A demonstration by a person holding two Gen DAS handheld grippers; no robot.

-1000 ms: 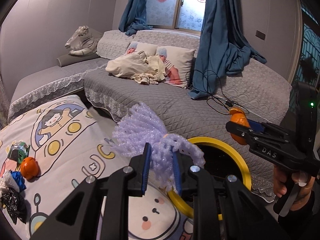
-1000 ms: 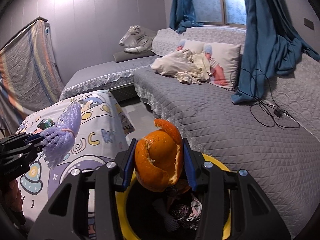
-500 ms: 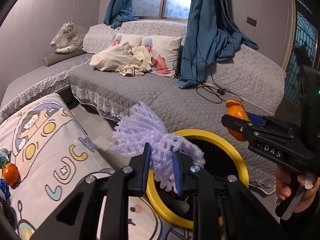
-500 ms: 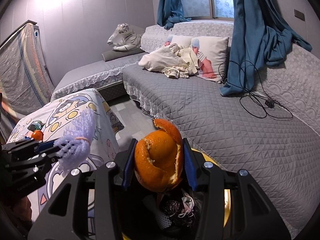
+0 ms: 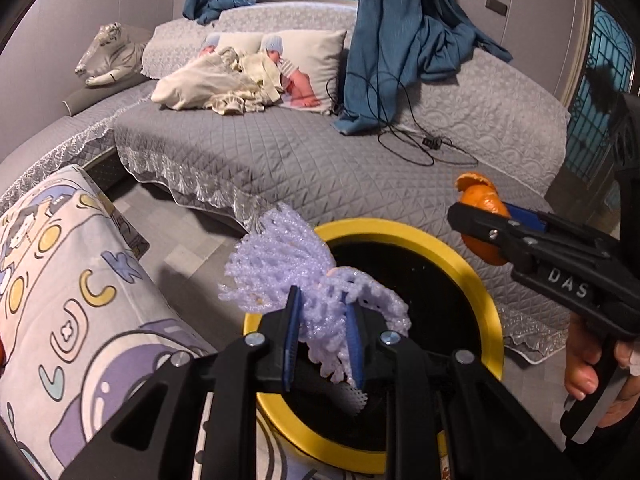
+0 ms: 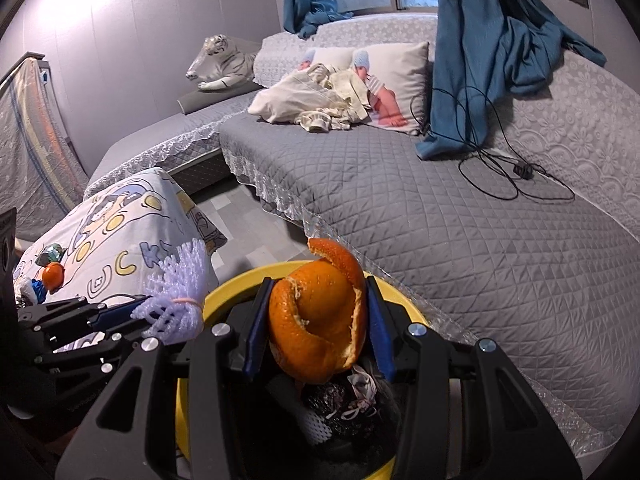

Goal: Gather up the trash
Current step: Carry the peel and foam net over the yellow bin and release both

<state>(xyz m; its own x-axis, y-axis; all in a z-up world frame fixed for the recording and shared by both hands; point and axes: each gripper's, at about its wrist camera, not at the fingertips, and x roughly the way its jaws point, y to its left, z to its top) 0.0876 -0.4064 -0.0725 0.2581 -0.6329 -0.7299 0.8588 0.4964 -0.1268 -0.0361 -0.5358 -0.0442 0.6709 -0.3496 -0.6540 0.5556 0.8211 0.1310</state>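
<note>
Over the yellow-rimmed bin (image 5: pixel 486 300) we hold both pieces clamped — purple foam net (image 5: pixel 316 292) in the left gripper (image 5: pixel 322 344), orange peel (image 6: pixel 320 320) in the right gripper (image 6: pixel 316 332) — and should centre each above the opening before parting the jaws.

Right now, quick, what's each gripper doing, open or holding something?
Left gripper: shut on the purple foam net.
Right gripper: shut on the orange peel.

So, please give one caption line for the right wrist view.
Right gripper holds orange peel above the yellow-rimmed bin; left gripper grips purple foam net.
</note>
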